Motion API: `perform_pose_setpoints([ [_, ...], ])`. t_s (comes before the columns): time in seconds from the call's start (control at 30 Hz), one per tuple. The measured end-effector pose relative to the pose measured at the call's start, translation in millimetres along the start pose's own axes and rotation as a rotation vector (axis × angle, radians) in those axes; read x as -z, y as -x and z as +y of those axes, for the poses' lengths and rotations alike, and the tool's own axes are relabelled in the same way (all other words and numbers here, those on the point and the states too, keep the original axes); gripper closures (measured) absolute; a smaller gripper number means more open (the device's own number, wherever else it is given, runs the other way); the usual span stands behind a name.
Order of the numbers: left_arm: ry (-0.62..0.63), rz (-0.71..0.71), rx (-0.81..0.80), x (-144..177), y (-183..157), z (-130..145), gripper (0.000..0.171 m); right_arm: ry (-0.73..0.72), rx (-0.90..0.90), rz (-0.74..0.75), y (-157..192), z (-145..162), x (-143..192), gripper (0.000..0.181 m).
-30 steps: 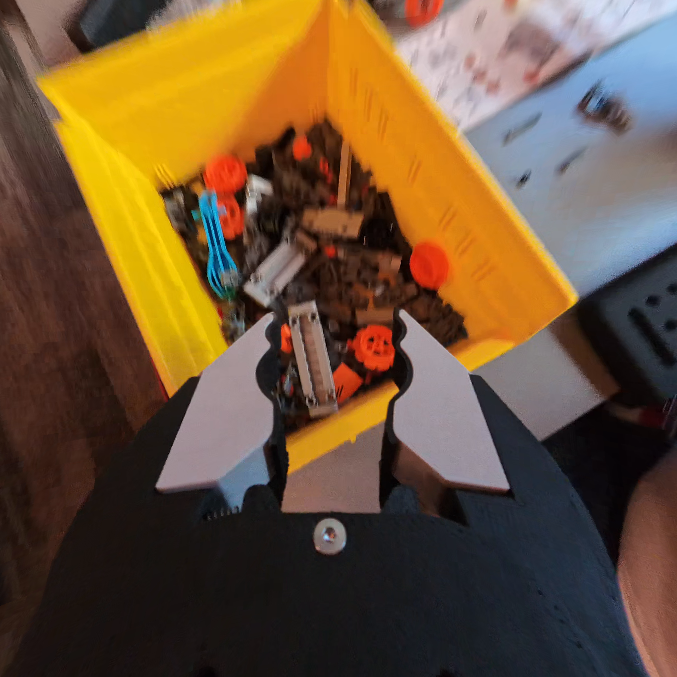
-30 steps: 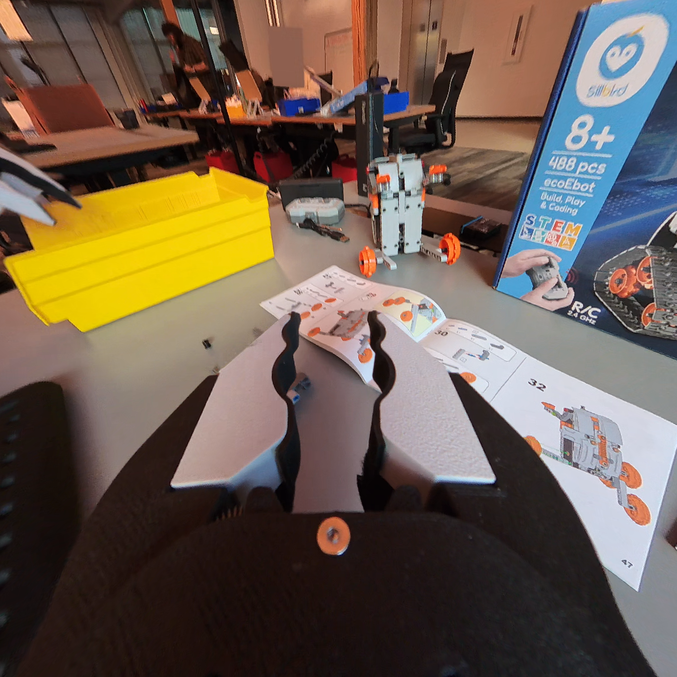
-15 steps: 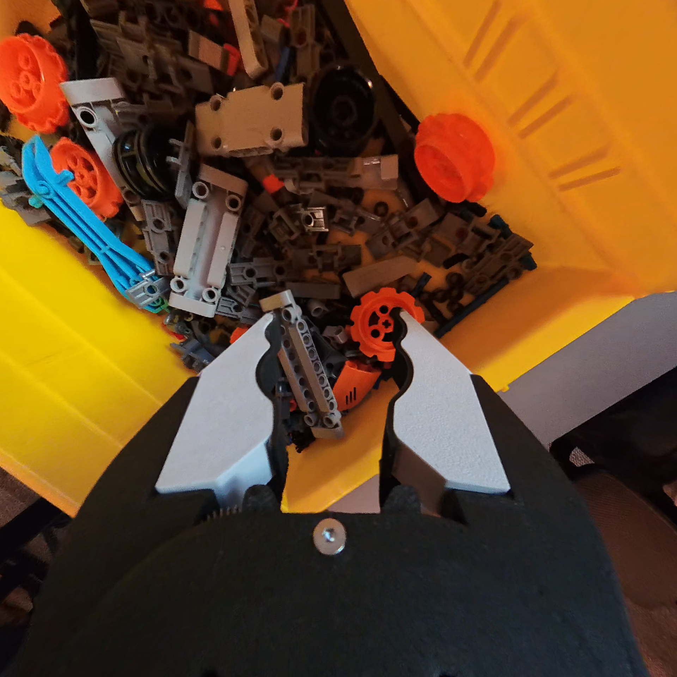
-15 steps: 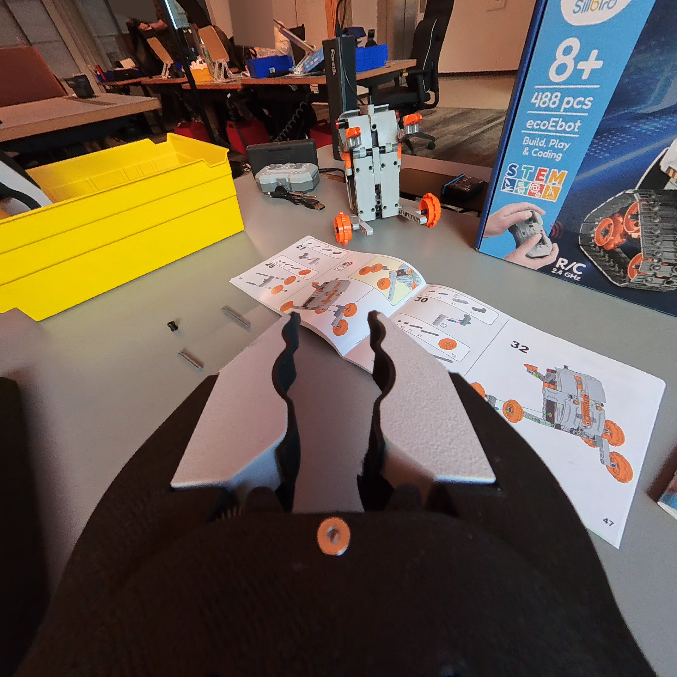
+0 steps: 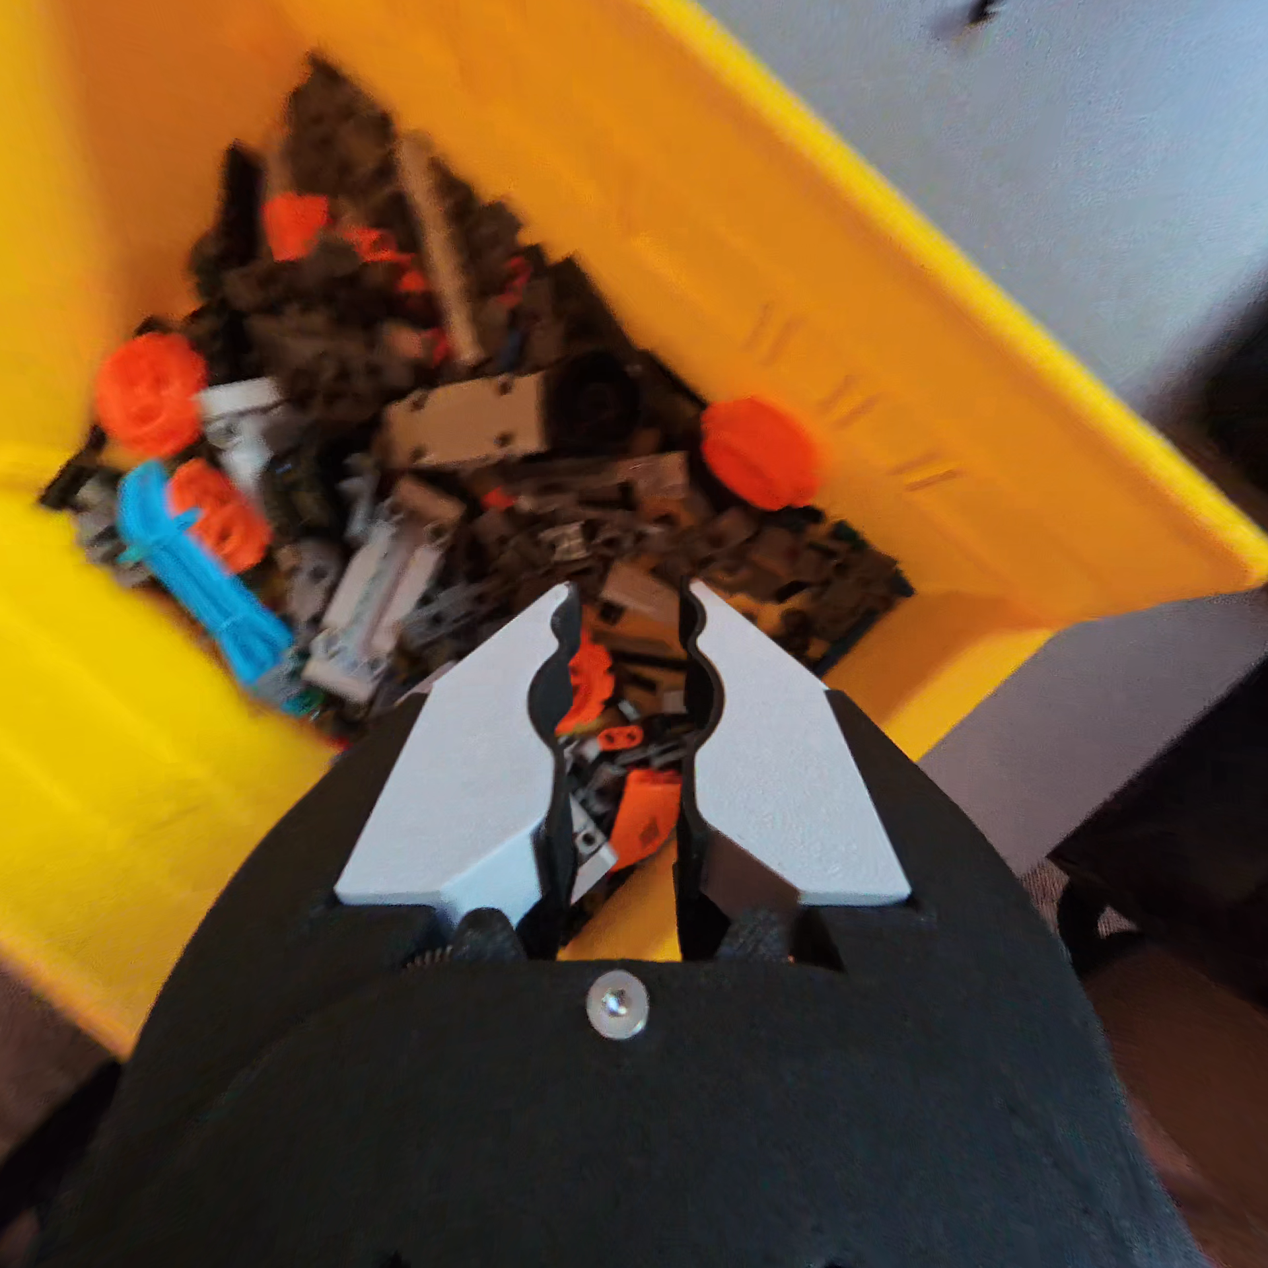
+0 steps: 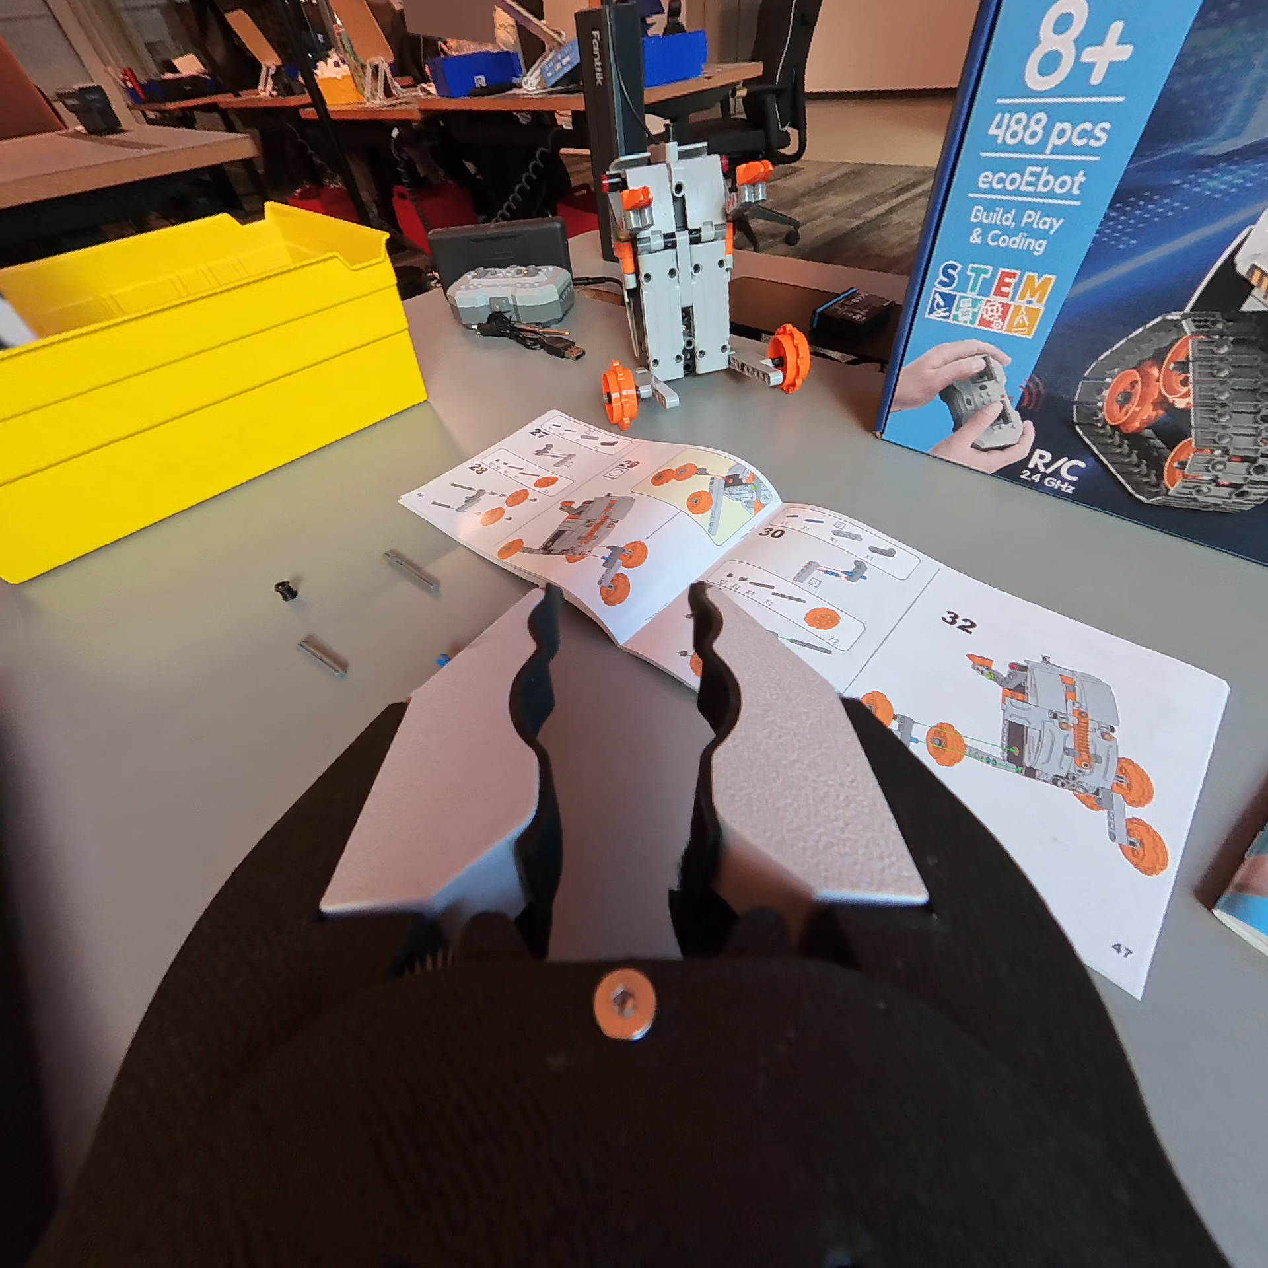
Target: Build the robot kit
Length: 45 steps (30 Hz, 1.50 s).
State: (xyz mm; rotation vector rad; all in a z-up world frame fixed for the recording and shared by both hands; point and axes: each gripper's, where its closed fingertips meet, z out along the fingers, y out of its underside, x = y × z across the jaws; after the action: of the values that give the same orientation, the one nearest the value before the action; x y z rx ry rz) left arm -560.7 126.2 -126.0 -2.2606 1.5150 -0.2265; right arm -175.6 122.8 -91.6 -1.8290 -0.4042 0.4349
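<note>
Hovering left gripper (image 5: 628,604): it hangs over the near end of a bright yellow plastic bin (image 5: 789,226), jaws spread with a gap between the wavy black pads; nothing is clamped between them.
Bin contents: a blurred heap of dark grey and black building-kit pieces (image 5: 480,425) fills the bin floor. An orange toothed gear (image 5: 591,683) shows in the gap beside the left finger, and an orange wedge-shaped piece (image 5: 645,816) lies nearer, close to the right finger. Whether either touches a pad cannot be told.
Further pieces: a round orange wheel (image 5: 758,453) rests against the right wall of the bin, another orange wheel (image 5: 147,394) sits at the far left, and a light blue ribbed part (image 5: 199,583) lies by the left wall.
Right gripper (image 6: 621,597): it is held above the grey tabletop (image 6: 171,720), jaws parted and empty, tips near the near edge of an open white instruction booklet (image 6: 789,590).
Loose parts: left of the right gripper lie two short grey pins, one far (image 6: 410,571) and one near (image 6: 322,655), with a small black connector (image 6: 287,590) between them and the bin.
Far things: the same bin (image 6: 206,384) stands at the far left; a grey and orange half-built model (image 6: 679,288) stands upright beyond the booklet; a grey remote controller (image 6: 511,294) lies to its left; a tall blue printed box (image 6: 1098,274) stands at the right.
</note>
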Motion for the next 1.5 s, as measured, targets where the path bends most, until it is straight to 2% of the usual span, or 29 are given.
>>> perform_pose_setpoints([
  [0.07, -0.03, 0.098, -0.072, -7, -22, -9, 0.171, 0.004, -0.004, 0.003, -1, 1, -1, 0.144],
  [0.2, -0.029, 0.197, -0.03, -20, -27, -16, 0.17, 0.014, -0.002, 0.013, -3, 4, -1, 0.144],
  [0.27, -0.023, 0.255, -0.013, -21, -31, -15, 0.159, 0.018, -0.001, 0.018, -4, 5, 0, 0.144],
  [0.4, 0.054, 0.181, -0.048, -24, -22, 1, 0.138, 0.021, -0.003, 0.018, -5, 5, -1, 0.144],
  [0.47, 0.06, 0.161, -0.061, -19, -22, 5, 0.141, 0.024, -0.001, 0.018, -5, 5, -1, 0.144],
  [0.53, 0.021, 0.213, -0.057, -9, -32, 3, 0.149, 0.026, 0.004, 0.019, -4, 6, -2, 0.144],
  [0.63, 0.002, 0.308, -0.073, 4, -47, 4, 0.15, 0.03, 0.014, 0.018, -3, 6, -2, 0.144],
  [0.8, 0.012, 0.259, -0.103, 2, -42, 4, 0.148, 0.036, 0.032, 0.025, -3, 6, -2, 0.144],
  [0.93, -0.025, 0.142, -0.087, 3, -17, -6, 0.147, 0.026, 0.044, 0.026, -2, 3, -1, 0.144],
  [1.0, -0.083, 0.043, -0.009, 3, 8, -22, 0.139, 0.026, 0.046, 0.021, 0, 2, -1, 0.144],
  [1.07, -0.095, 0.075, 0.033, 0, 10, -31, 0.122, 0.034, 0.052, 0.018, 1, 4, -2, 0.144],
  [1.17, -0.039, 0.072, 0.007, -15, 11, -33, 0.102, 0.049, 0.071, 0.021, 2, 6, -3, 0.144],
  [1.2, -0.019, 0.063, 0.0, -21, 11, -32, 0.103, 0.05, 0.076, 0.023, 2, 6, -3, 0.144],
  [1.27, 0.026, 0.003, -0.016, -32, 18, -29, 0.094, 0.049, 0.079, 0.023, 2, 6, -2, 0.144],
  [1.37, 0.082, -0.11, -0.043, -40, 34, -22, 0.099, 0.042, 0.069, 0.021, 1, 5, -2, 0.144],
  [1.4, 0.09, -0.128, -0.045, -38, 38, -20, 0.119, 0.04, 0.065, 0.021, 1, 5, -2, 0.144],
  [1.43, 0.119, -0.18, -0.05, -35, 49, -14, 0.13, 0.038, 0.062, 0.02, 1, 5, -1, 0.144],
  [1.5, 0.194, -0.289, -0.032, -26, 72, 3, 0.131, 0.036, 0.06, 0.021, 1, 4, -1, 0.144],
])
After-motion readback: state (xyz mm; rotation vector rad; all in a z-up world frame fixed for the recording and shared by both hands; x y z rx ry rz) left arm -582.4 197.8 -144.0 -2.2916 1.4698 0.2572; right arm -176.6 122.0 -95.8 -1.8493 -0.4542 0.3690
